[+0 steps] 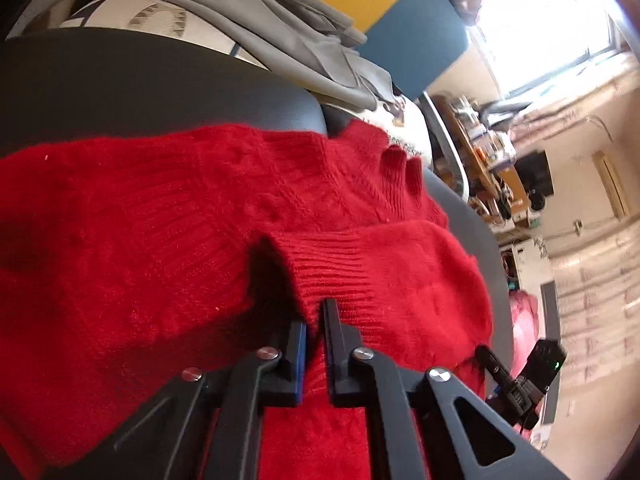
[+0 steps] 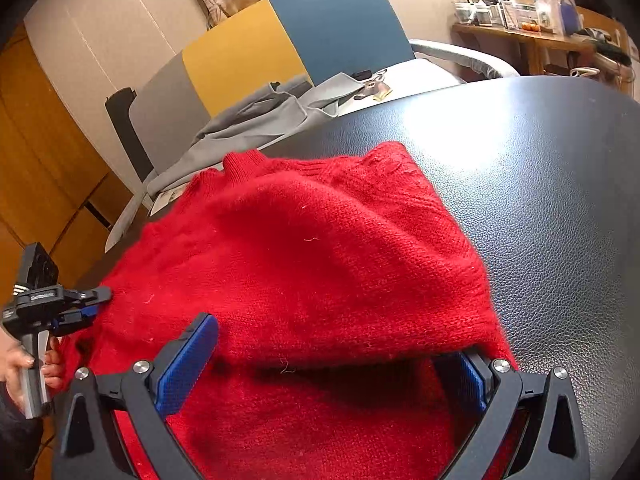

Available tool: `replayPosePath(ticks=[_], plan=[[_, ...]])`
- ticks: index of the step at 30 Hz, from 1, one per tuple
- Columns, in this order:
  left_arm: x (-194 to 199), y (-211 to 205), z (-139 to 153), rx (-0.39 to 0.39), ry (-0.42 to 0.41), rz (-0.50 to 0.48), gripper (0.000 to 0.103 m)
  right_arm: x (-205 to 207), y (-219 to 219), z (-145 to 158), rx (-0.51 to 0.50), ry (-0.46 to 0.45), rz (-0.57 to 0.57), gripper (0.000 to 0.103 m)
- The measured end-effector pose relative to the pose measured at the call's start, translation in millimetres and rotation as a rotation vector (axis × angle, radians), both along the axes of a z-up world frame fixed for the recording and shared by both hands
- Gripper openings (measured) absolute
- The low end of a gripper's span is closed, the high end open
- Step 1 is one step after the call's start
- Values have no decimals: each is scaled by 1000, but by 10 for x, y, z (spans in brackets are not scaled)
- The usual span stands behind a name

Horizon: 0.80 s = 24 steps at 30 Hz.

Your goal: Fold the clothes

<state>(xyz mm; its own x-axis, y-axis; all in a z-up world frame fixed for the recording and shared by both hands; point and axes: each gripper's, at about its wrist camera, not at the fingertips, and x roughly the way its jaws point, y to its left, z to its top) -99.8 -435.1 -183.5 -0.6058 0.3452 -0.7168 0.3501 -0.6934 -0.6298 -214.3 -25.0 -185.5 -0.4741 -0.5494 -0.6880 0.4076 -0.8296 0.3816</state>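
A red knit sweater (image 1: pixel 168 216) lies on a black leather table (image 1: pixel 140 84). My left gripper (image 1: pixel 315 328) is shut on a ribbed edge of the sweater near the bottom of its view; it also shows at the left of the right wrist view (image 2: pixel 105 299). In the right wrist view the sweater (image 2: pixel 320 248) is folded over itself, with a raised layer draped across my right gripper (image 2: pixel 336 354). That gripper is open, its blue-padded fingers (image 2: pixel 188 356) wide apart, the right one partly under the cloth.
A grey garment (image 2: pixel 256 124) lies on a white patterned cloth (image 1: pixel 132 16) beyond the table's far edge. Blue and yellow panels (image 2: pixel 280 36) stand behind. A cluttered wooden shelf (image 2: pixel 532 20) is at the far right. Bare black tabletop (image 2: pixel 540 168) extends right of the sweater.
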Motion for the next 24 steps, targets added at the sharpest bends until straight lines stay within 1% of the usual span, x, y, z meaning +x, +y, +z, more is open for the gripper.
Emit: replayPosePath(ticks=[3,6,8,12,13,15,16,17,18,19,20,21,23,24], plan=[[76,-38,152,27,63,19,4,6,-12,5,9,2,-1,103],[176,-126,330,13,109,47,3,10,-19,13,11,1,-1,103],[243,-185,448,4,140,66,1,8,-14,19,8,-3,-2,103],[442,-367,583,-35,157,100,1,17,19,71,-8,-19,-10,103],[468,-406,589,-40,150,106,1,29,23,90,-14,-21,-8,103],[492,-485,507,-25,123,102,1,67,41,123,-34,-21,-5,103],[472,-499,455,-5,114,99,3,86,51,140,-45,-20,-3,103],[445,-492,402,18,107,95,13,100,52,136,-44,-21,-2,103],[418,-491,321,55,108,83,20,114,52,132,-44,-22,-2,103],[400,-469,267,73,108,71,23,125,46,111,-44,-25,0,103],[364,-437,204,81,88,54,26,141,37,73,-38,-23,0,103],[337,-413,189,75,81,48,26,152,28,70,-31,-15,0,103],[285,-366,164,62,71,38,32,163,7,71,-19,-7,-1,103],[258,-343,151,55,65,34,33,160,-8,64,-13,-9,0,103]])
